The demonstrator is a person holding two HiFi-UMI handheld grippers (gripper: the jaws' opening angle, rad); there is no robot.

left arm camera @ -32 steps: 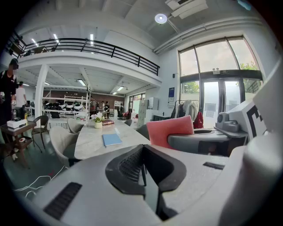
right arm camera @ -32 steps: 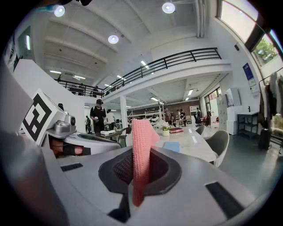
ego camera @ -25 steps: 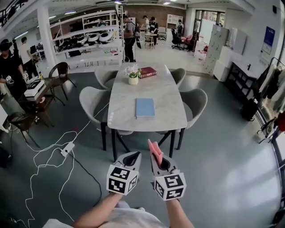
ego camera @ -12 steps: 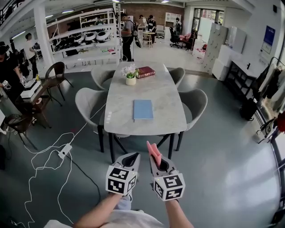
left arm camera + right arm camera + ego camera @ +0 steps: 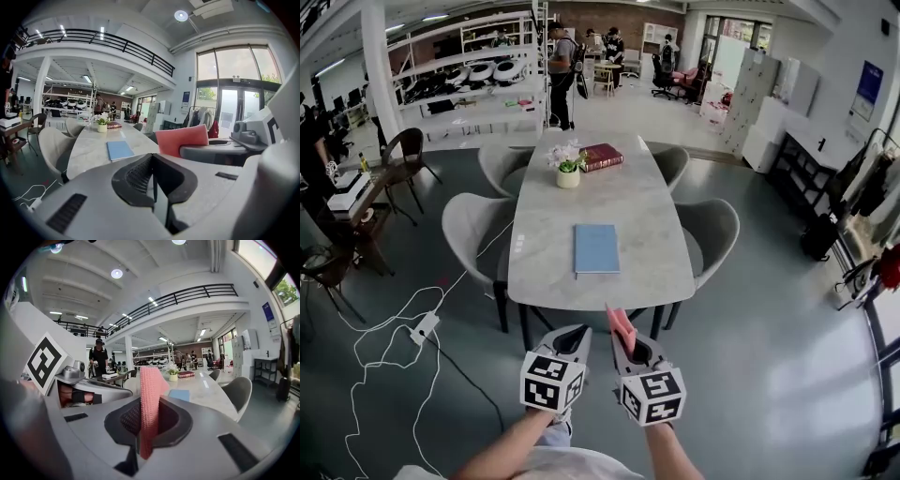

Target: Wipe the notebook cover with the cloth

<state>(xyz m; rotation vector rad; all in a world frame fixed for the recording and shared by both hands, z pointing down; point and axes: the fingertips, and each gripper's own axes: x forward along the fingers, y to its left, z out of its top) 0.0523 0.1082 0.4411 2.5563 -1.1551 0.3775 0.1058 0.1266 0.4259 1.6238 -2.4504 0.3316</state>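
Between the right gripper's [image 5: 149,425] fingers the pink cloth [image 5: 149,394] is pinched upright; the left gripper's [image 5: 153,183] fingers are pressed together on nothing. Both hang short of the surface's [image 5: 628,202] near edge, well apart from the blue notebook [image 5: 596,247] lying flat toward that edge, midway across. Wiping looks not yet begun: approach, contact and strokes are all left to do

Red book [image 5: 603,156] cover (far end) indistinct
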